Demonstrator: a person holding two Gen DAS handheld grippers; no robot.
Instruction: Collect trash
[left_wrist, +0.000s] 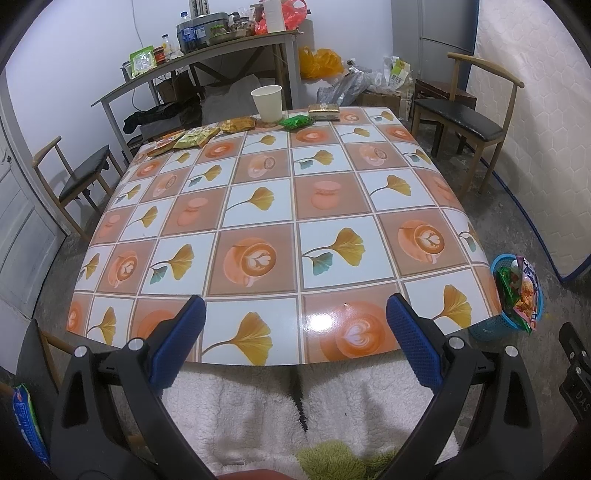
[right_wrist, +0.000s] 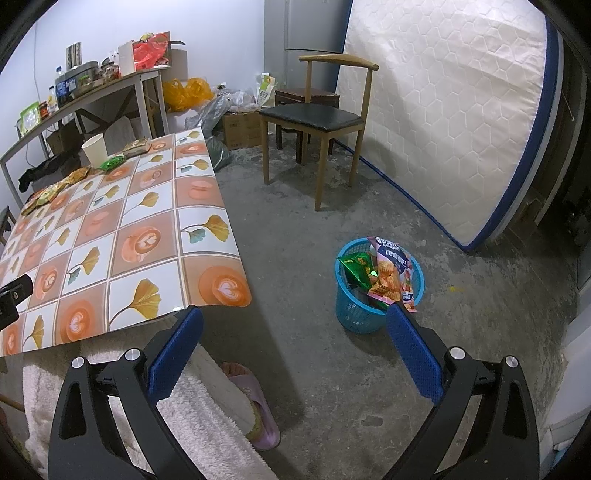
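Gaping empty, left claw (left_wrist: 295, 314) far from wrappers (left_wrist: 195, 137); right claw (right_wrist: 295, 317) open near basket (right_wrist: 354, 314).

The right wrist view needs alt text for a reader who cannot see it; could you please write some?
An open, empty right hand-held gripper points at a blue basket of snack wrappers standing on a concrete floor. To its left is a table with a patterned cover, bearing a paper cup and more wrappers at its far end.

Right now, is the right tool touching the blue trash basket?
Cannot tell. In the right wrist view one finger of the open right tool overlaps the blue trash basket, but that may be mere overlap. The left wrist view does not show the right tool's fingertips.
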